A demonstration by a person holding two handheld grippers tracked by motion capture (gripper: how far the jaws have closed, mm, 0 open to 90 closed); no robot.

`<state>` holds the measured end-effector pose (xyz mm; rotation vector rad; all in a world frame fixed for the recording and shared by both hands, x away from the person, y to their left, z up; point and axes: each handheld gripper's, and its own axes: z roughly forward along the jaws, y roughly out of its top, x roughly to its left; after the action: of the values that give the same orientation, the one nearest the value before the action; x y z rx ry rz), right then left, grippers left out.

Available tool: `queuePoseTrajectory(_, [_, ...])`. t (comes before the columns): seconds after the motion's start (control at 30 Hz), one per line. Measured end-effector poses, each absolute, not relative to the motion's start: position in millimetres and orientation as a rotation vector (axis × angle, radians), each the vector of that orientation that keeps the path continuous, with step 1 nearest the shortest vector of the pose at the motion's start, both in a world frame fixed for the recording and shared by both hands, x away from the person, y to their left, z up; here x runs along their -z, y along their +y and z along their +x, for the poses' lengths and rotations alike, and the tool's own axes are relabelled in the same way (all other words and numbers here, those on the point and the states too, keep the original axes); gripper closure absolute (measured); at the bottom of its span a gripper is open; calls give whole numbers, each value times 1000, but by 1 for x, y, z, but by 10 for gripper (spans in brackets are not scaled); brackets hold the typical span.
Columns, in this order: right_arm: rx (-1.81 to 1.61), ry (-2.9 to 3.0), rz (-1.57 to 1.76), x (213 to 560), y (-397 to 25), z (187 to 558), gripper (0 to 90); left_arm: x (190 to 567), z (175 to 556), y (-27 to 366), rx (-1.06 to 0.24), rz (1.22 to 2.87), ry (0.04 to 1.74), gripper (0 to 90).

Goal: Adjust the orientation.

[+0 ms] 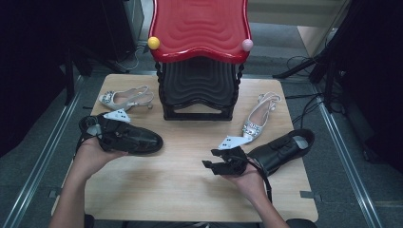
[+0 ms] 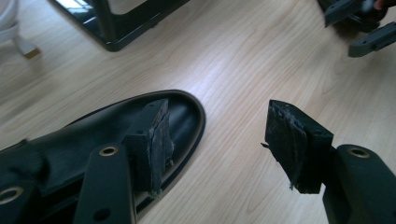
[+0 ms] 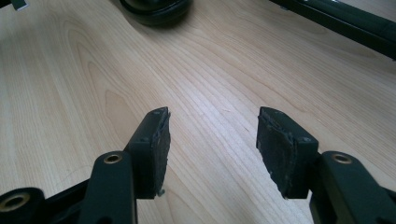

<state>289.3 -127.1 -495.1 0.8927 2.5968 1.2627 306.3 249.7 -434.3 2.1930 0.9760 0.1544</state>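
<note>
Two black leather shoes lie on the wooden table [image 1: 190, 190]: one at the left [image 1: 147, 141], one at the right [image 1: 285, 147]. My left gripper [image 1: 128, 133] hovers over the left shoe. In the left gripper view my left gripper [image 2: 219, 135] is open, one jaw above the shoe's toe [image 2: 187, 116], the other above bare wood. My right gripper [image 1: 211, 158] sits just left of the right shoe and points left. In the right gripper view my right gripper [image 3: 212, 135] is open over bare table, with the left shoe's toe [image 3: 156, 9] far ahead.
A black stool [image 1: 199, 90] with a red stool [image 1: 199, 26] stacked on top stands at the back middle. One silver heeled sandal [image 1: 126, 97] lies back left, another [image 1: 259, 118] at the right, close to the right black shoe. Cables run over the floor at the right.
</note>
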Motion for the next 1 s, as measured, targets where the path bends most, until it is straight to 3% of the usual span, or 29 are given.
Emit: queuePoseTrajectory(1.0, [-1191, 2609, 948, 504, -133, 287, 433, 429, 313, 335, -294, 2143, 1196, 412])
